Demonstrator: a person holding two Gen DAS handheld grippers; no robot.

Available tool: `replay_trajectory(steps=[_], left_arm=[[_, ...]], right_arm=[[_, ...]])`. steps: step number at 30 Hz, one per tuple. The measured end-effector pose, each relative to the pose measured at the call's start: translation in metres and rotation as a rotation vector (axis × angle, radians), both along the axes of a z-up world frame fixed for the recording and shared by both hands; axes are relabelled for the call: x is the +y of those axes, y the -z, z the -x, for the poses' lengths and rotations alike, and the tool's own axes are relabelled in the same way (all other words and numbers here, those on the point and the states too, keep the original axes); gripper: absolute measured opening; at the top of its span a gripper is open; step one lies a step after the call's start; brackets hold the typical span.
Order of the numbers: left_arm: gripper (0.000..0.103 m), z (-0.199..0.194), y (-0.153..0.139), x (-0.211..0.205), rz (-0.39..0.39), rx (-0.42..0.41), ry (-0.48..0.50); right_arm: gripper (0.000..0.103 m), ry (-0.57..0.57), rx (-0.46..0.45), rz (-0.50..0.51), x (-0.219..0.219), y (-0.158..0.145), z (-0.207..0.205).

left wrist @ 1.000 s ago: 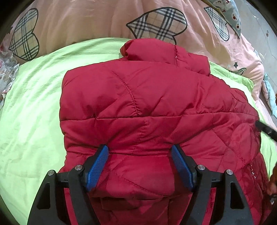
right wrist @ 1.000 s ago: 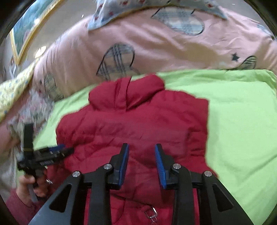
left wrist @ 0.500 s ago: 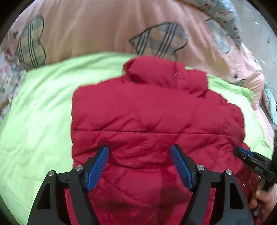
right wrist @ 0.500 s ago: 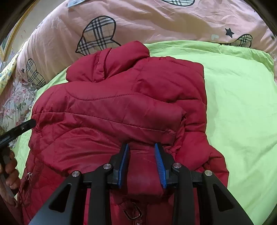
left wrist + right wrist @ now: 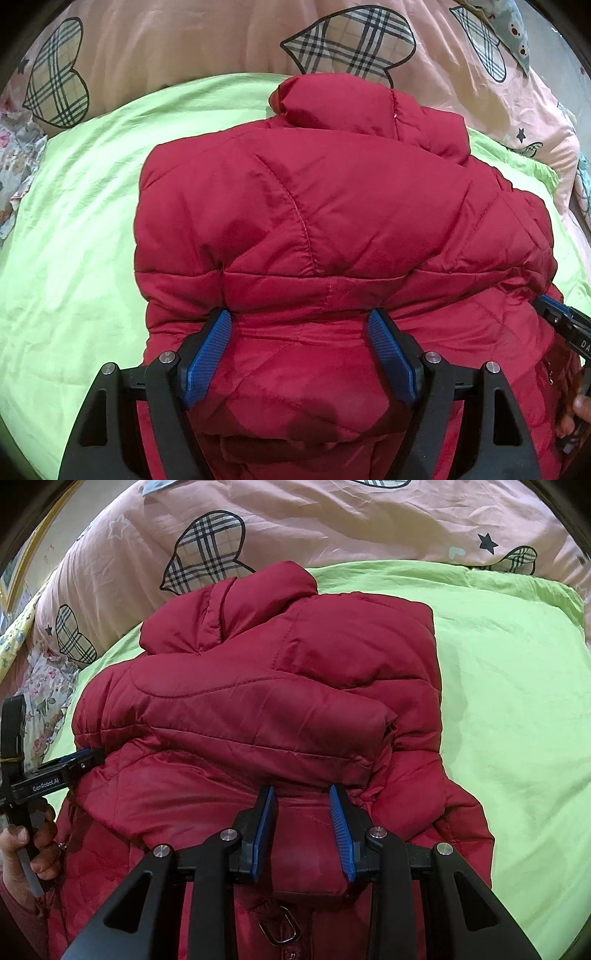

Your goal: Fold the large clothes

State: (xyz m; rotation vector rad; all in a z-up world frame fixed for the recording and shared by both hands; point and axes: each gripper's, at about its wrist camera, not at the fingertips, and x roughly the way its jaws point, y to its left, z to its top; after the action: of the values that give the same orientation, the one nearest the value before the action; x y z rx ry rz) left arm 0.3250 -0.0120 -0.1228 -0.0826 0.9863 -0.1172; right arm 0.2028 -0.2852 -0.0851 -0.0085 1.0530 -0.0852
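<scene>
Spreading wide, the left gripper (image 5: 299,325) had its blue fingers (image 5: 207,354) released over the red jacket (image 5: 314,221). The right gripper (image 5: 303,794) also gaped, less widely, grasping nothing. Beyond both sets of fingers the jacket lay folded on the green sheet (image 5: 509,686) of the bed, collar (image 5: 258,590) farthest, against the pink quilt (image 5: 184,40).
</scene>
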Motion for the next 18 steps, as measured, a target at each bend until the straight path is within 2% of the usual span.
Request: replay_trajectory(steps=[5, 7, 9, 18], left_arm=[[0.077, 0.027, -0.026, 0.008, 0.002, -0.009, 0.003], [0.077, 0.042, -0.034, 0.014, 0.009, -0.02, 0.008], [0.078, 0.056, -0.036, 0.02, 0.014, -0.006, 0.003], [0.078, 0.135, -0.033, 0.037, 0.036, 0.07, -0.025]], right_arm=[[0.032, 0.031, -0.002, -0.082, -0.008, -0.019, 0.007], [0.037, 0.043, -0.011, -0.098, -0.007, -0.035, 0.016], [0.052, 0.038, -0.014, -0.11, -0.004, -0.047, 0.03], [0.06, 0.013, 0.046, -0.13, 0.005, -0.068, 0.103]])
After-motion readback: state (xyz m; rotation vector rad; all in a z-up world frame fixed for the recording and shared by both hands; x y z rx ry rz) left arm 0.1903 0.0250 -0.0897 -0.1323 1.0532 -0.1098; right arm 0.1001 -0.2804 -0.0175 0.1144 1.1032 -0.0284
